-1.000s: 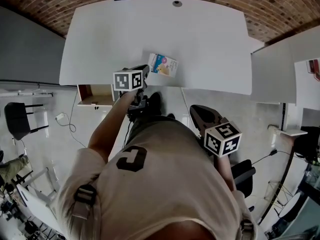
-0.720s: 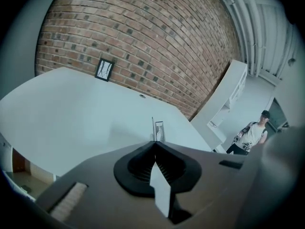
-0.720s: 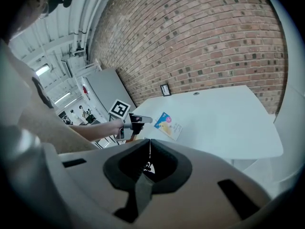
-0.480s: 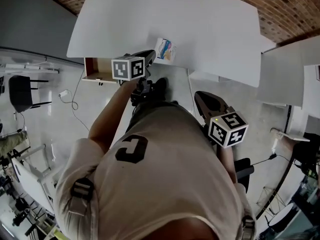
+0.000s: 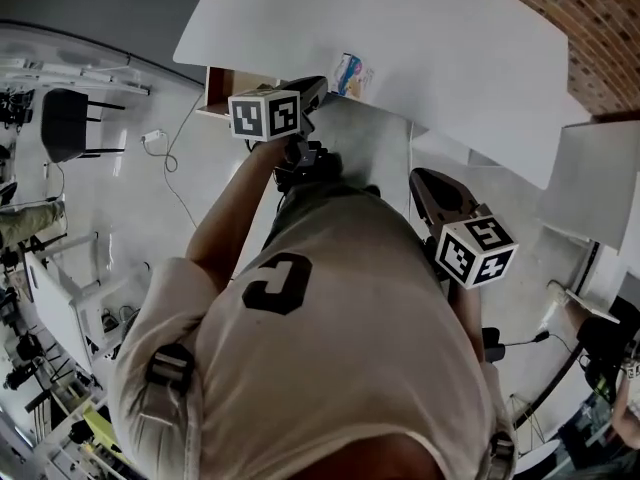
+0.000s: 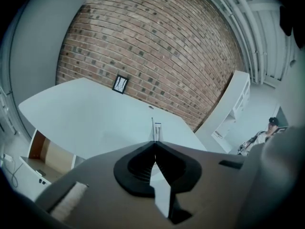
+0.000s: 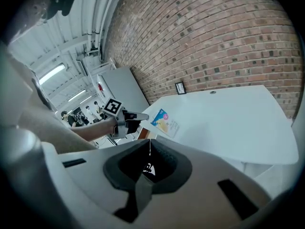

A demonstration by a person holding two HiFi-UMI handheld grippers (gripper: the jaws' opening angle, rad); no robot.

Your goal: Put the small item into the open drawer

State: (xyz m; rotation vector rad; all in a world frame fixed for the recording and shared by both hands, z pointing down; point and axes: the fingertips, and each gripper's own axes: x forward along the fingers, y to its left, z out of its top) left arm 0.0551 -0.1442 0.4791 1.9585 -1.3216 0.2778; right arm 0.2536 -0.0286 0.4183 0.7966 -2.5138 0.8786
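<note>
Left tongs (image 5: 320,83), right tongs (image 5: 420,178) closed, empty; white table (image 5: 450,58), brick wall (image 6: 157,42) behind.

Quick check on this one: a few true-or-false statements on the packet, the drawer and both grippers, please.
1. The packet lies on the white table. True.
2. The left gripper holds the packet. False: its jaws are together on nothing, and the packet lies just beyond them.
3. The drawer under the table's edge stands open. True.
4. The right gripper has its jaws wide apart. False: they are together and empty.
</note>
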